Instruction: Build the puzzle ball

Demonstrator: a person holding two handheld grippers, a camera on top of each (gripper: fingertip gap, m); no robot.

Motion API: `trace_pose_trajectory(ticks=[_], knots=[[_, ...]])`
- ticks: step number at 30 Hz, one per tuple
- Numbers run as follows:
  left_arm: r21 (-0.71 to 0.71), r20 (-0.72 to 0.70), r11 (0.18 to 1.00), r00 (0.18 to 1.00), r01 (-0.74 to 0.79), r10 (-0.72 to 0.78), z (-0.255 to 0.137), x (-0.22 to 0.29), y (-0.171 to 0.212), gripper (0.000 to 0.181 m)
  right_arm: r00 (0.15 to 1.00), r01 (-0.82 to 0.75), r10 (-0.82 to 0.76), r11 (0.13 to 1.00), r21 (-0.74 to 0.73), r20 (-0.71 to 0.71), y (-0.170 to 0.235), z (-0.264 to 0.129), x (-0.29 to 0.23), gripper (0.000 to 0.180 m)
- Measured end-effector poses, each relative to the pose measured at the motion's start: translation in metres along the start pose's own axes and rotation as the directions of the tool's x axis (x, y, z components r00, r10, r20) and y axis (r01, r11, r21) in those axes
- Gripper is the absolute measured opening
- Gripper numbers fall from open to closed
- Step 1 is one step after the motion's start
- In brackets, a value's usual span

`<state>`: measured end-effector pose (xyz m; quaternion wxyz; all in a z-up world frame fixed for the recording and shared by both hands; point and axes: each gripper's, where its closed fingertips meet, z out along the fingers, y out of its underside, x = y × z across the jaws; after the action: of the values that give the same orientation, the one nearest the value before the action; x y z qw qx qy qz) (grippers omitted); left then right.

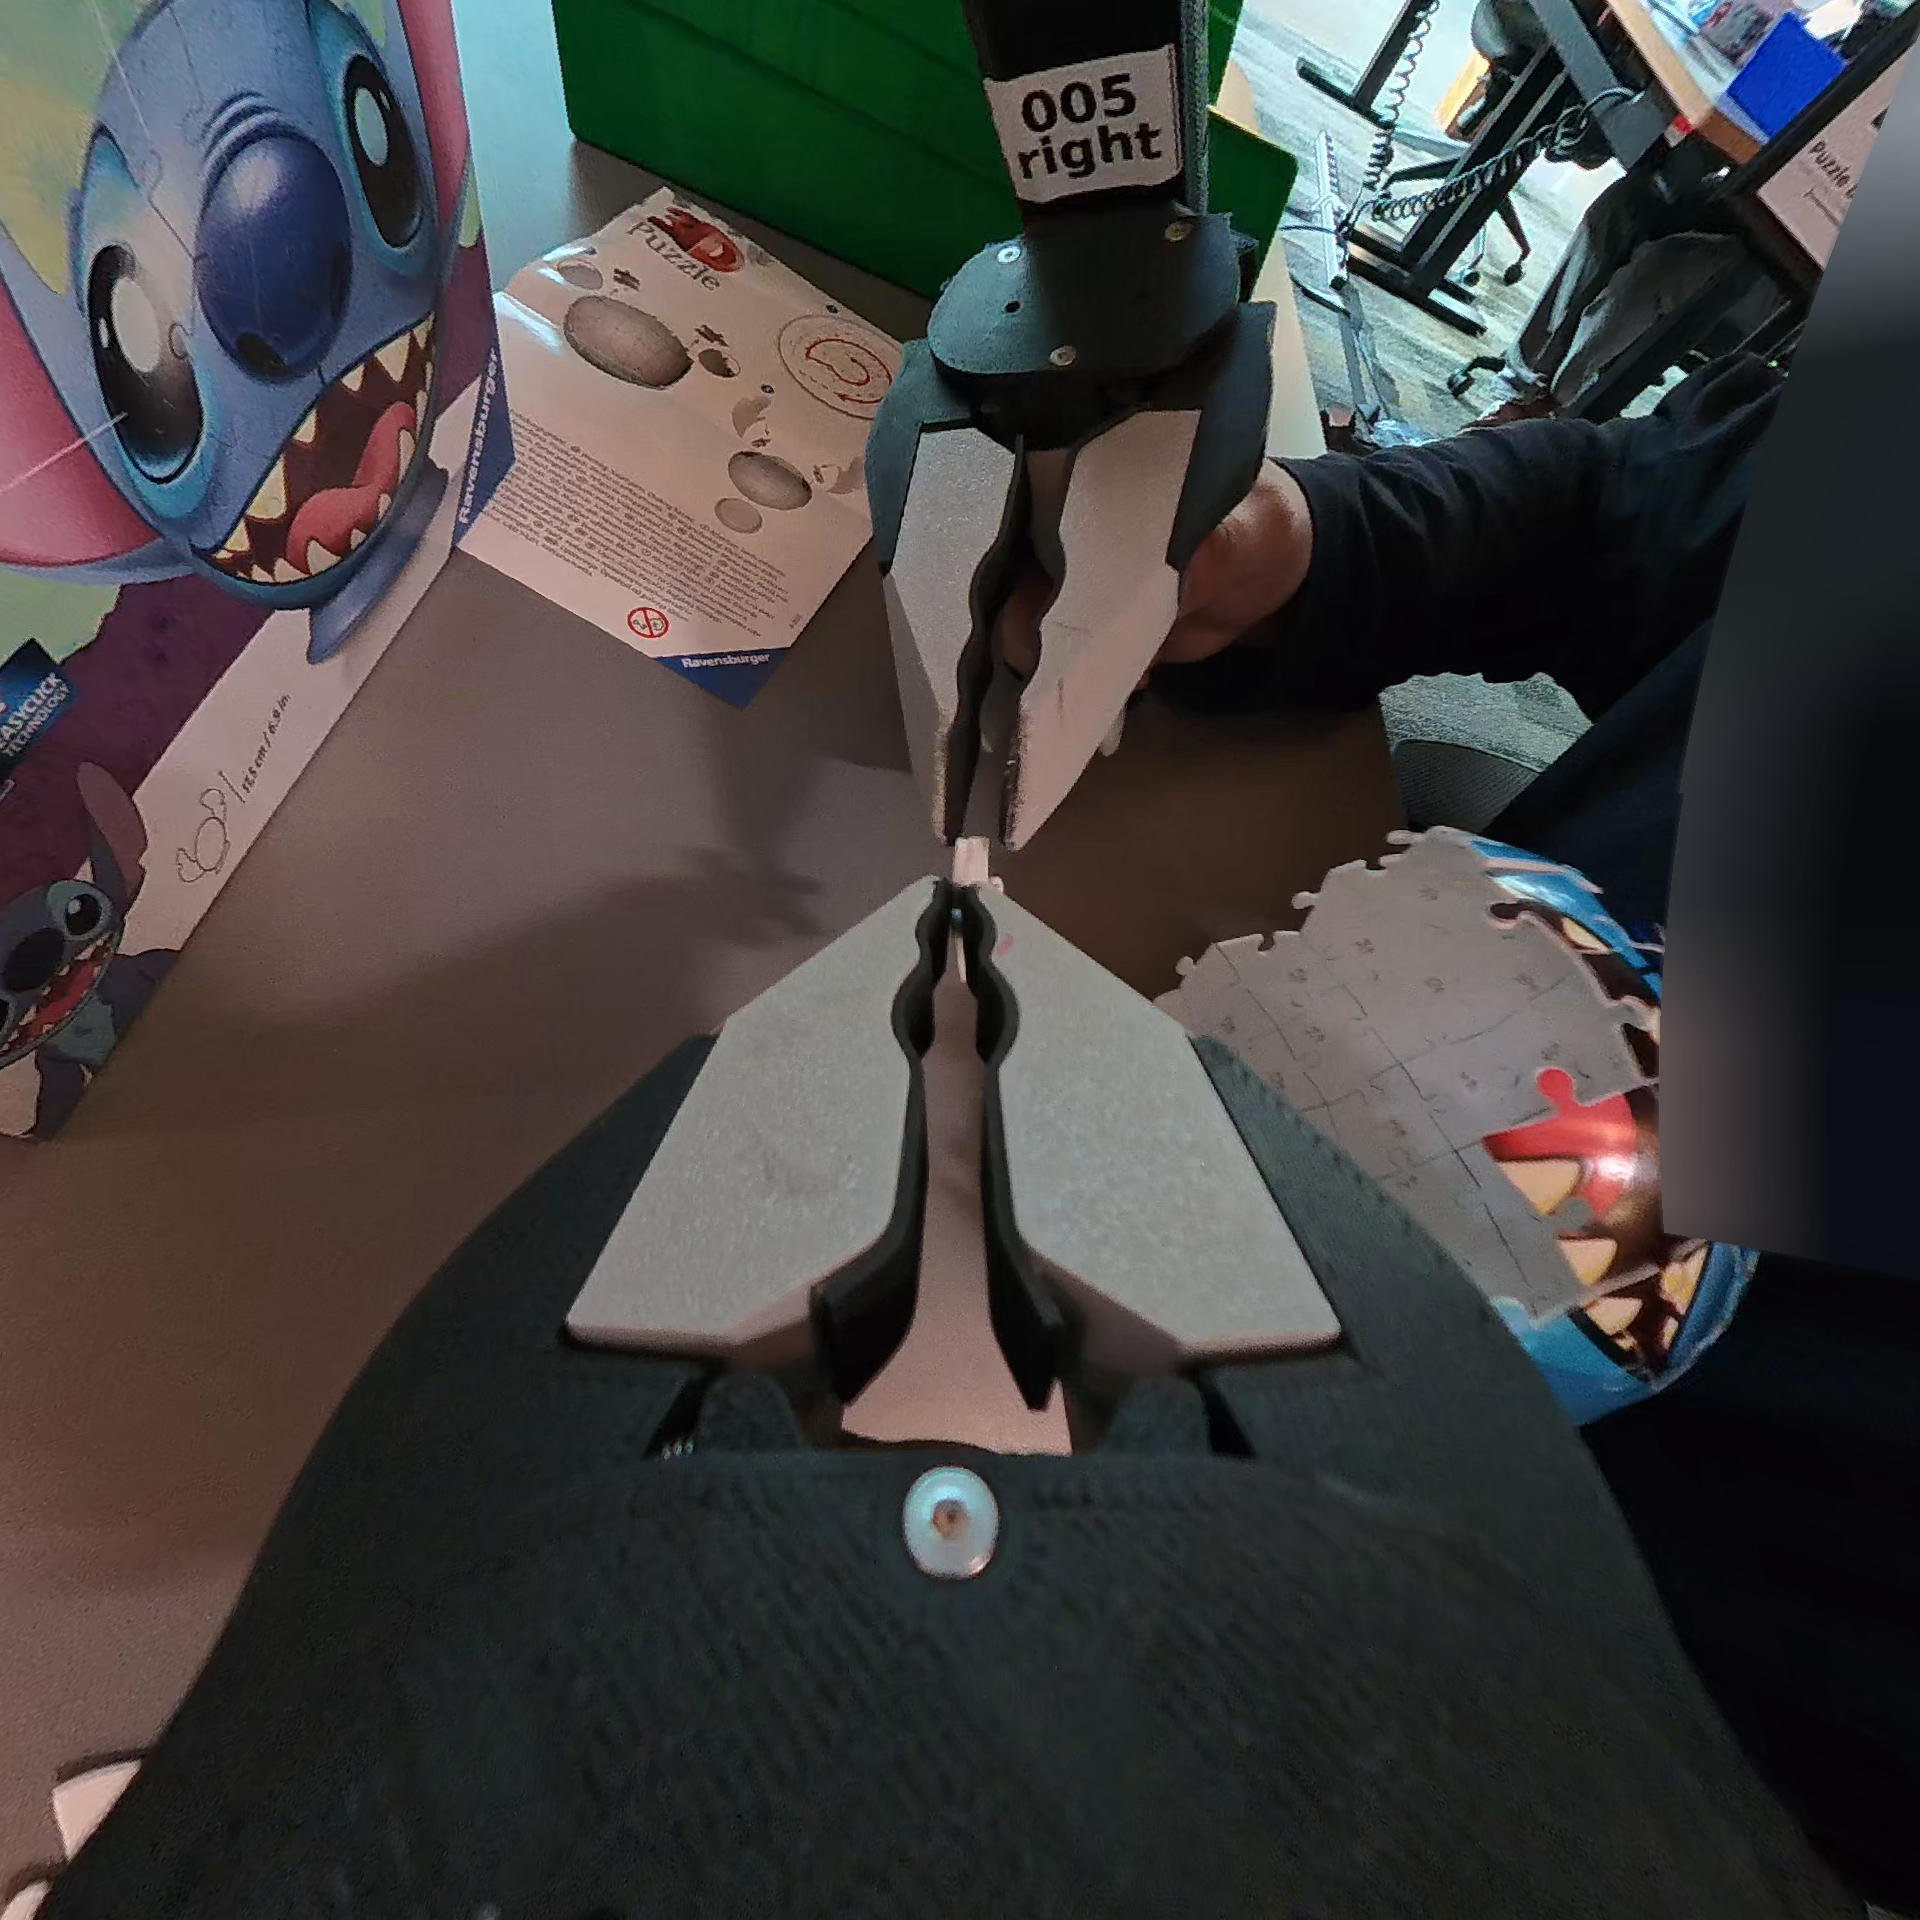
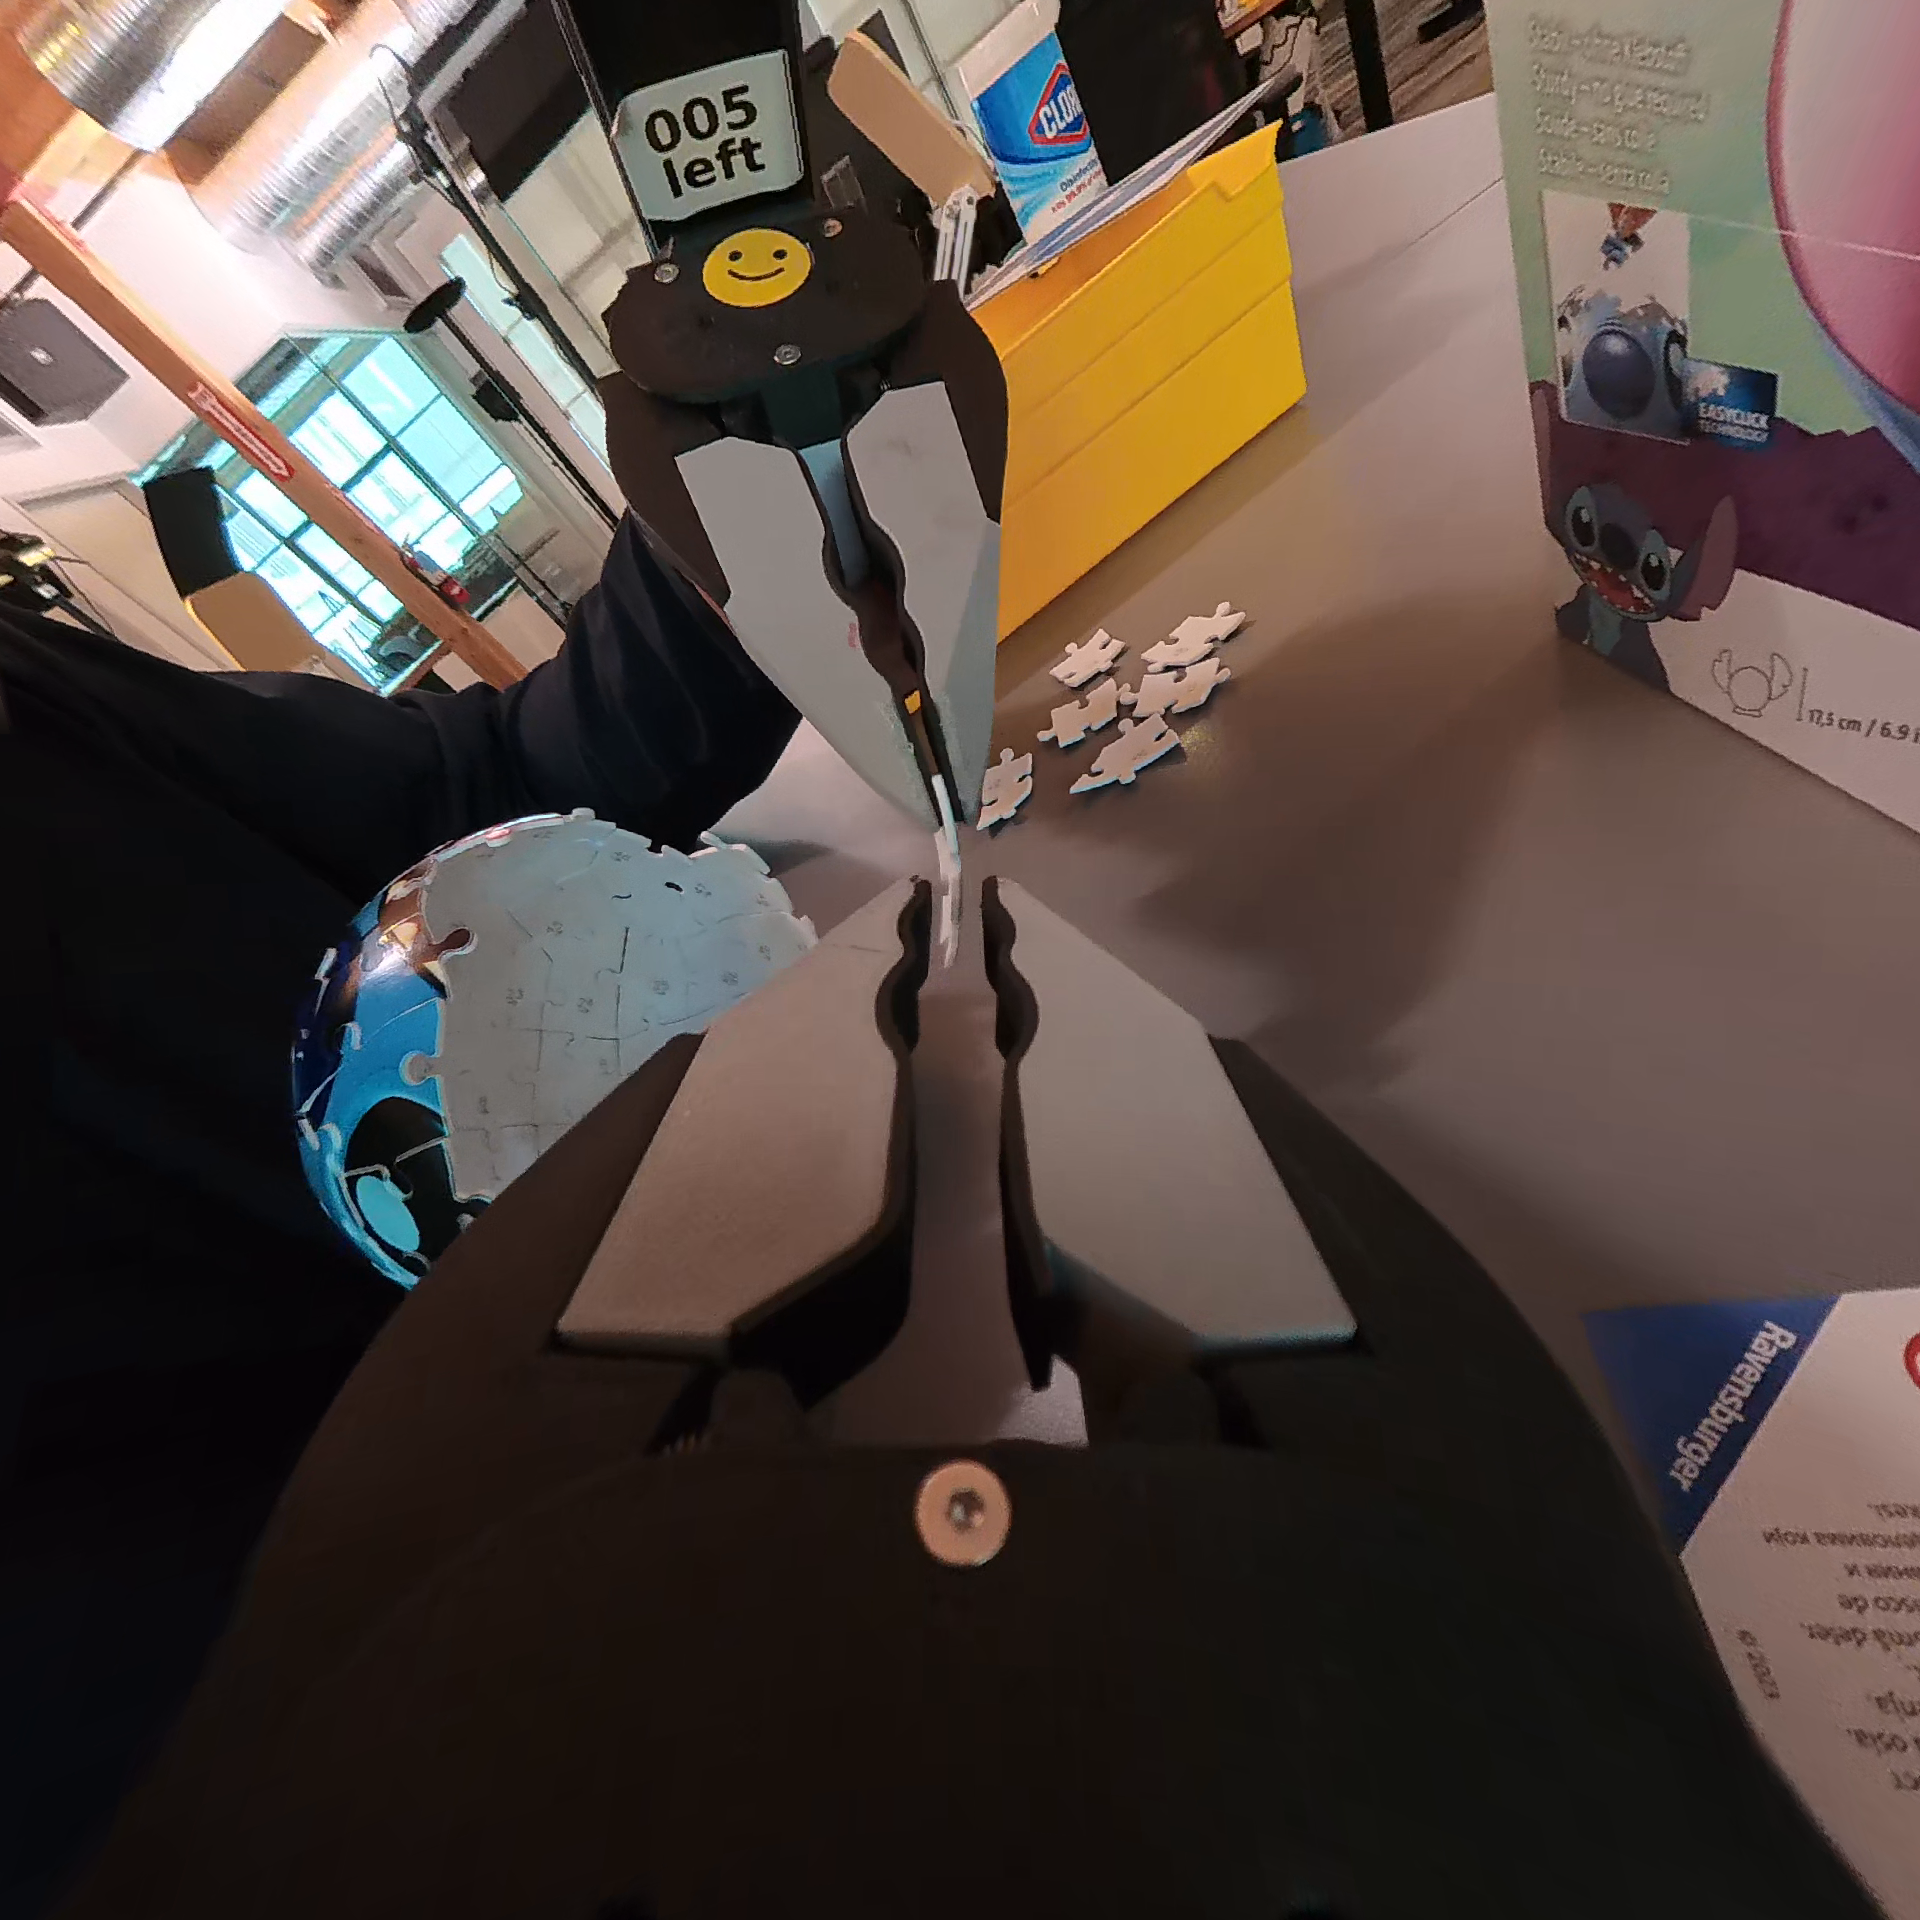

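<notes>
My left gripper has its jaws pinching a small white puzzle piece edge-on at the tips. My right gripper faces it tip to tip, jaws slightly spread, the piece's free end between them. The half-built puzzle ball lies beside both, and loose pieces sit on the worktop beyond

Left gripper clamped — right gripper slightly parted.
</notes>
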<state>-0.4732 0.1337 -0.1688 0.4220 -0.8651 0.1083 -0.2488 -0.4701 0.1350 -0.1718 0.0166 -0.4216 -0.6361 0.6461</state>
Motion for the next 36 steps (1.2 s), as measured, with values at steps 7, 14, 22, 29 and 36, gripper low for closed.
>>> trace_pose_trajectory(ticks=[7, 14, 22, 29, 36], knots=[[-0.008, -0.033, 1.0, 0.999, 0.0, 0.0, 0.005, 0.008, 0.001, 0.0, 1.0, 0.001, 0.0, 1.0, -0.018, 0.022, 0.003, 0.004, -0.005, 0.007], [-0.072, -0.085, 0.997, 0.996, 0.008, -0.014, 0.012, 0.018, 0.013, 0.0, 0.999, 0.033, -0.029, 0.993, -0.113, 0.035, 0.019, 0.009, -0.012, 0.0], [-0.127, -0.056, 0.992, 0.998, -0.027, 0.02, -0.014, 0.015, 0.019, 0.014, 0.999, 0.026, -0.021, 0.977, -0.211, 0.025, 0.04, 0.013, -0.024, 0.0], [-0.133, -0.024, 0.991, 1.0, -0.013, 0.009, -0.015, 0.006, 0.02, 0.013, 1.0, 0.009, -0.002, 0.967, -0.253, 0.031, 0.045, 0.011, -0.028, 0.0], [-0.197, -0.071, 0.98, 0.997, -0.029, 0.015, -0.003, 0.015, 0.033, 0.015, 1.0, 0.027, -0.025, 0.961, -0.277, 0.012, 0.048, 0.012, -0.027, 0.0]])
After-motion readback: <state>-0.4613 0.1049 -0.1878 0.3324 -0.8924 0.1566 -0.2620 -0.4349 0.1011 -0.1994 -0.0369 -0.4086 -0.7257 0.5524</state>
